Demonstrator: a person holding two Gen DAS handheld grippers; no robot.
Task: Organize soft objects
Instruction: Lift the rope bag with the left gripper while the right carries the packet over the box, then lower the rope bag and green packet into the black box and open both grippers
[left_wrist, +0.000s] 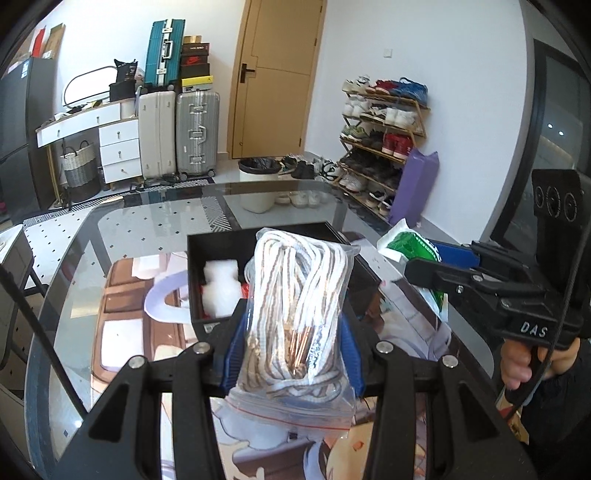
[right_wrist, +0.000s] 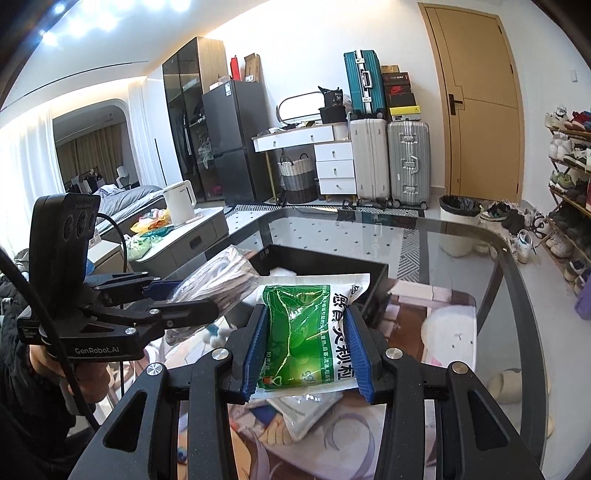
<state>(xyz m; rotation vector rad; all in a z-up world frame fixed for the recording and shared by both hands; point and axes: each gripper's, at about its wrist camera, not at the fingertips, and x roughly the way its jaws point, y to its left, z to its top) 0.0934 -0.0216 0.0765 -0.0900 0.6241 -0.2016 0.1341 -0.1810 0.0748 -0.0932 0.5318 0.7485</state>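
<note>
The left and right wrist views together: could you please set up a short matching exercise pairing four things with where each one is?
Things:
1. bag of cord
2. green packet
3. white wad
4. white bin

Places:
A. on the floor beyond the glass table
B. clamped in the right gripper
C. inside the black box
D. clamped in the left gripper

Pairs: 1-D, 2-B, 3-C, 4-A
</note>
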